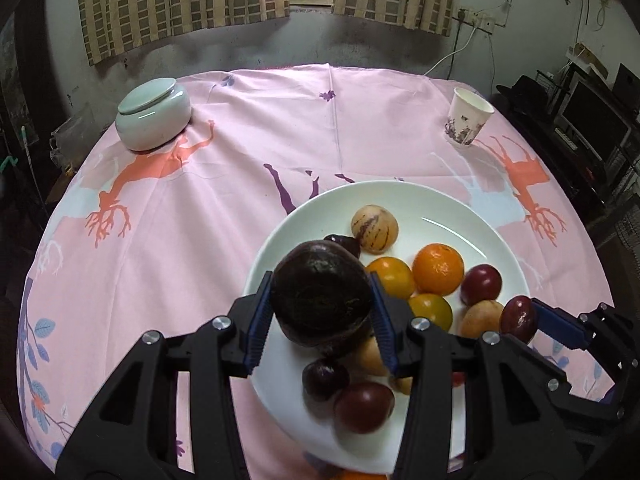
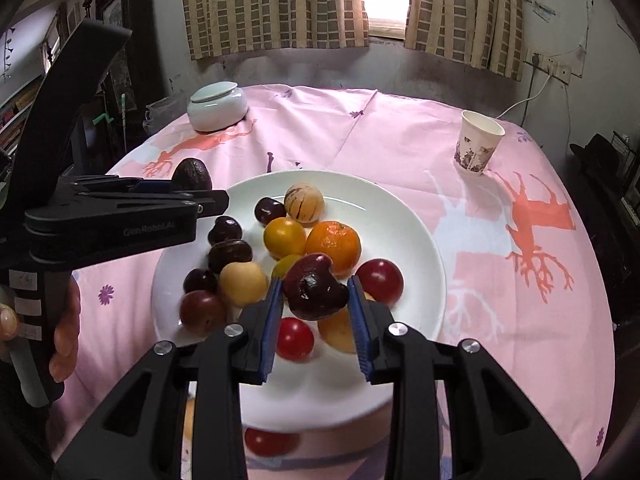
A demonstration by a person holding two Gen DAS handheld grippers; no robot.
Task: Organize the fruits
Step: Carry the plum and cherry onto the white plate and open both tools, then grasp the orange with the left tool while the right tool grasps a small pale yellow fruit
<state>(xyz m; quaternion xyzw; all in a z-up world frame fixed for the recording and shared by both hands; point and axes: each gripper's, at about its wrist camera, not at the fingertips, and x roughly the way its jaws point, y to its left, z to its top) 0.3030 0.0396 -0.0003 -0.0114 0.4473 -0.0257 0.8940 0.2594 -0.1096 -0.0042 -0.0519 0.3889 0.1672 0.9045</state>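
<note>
A white plate (image 1: 448, 208) (image 2: 404, 216) holds several fruits: an orange (image 1: 438, 269) (image 2: 334, 246), yellow, pale and dark red ones, and a striped tan fruit (image 1: 374, 226) (image 2: 304, 202). My left gripper (image 1: 320, 306) is shut on a large dark avocado (image 1: 322, 294) above the plate's left side; it also shows in the right wrist view (image 2: 192, 175). My right gripper (image 2: 316, 300) is shut on a dark red fruit (image 2: 314, 286) above the plate's near side; it shows in the left wrist view (image 1: 519, 318).
A pale green lidded jar (image 1: 154, 114) (image 2: 218, 106) stands at the table's far left. A paper cup (image 1: 466, 116) (image 2: 478, 142) stands at the far right. A pink printed cloth (image 1: 240, 160) covers the table. A red fruit (image 2: 272, 442) lies off the plate's near rim.
</note>
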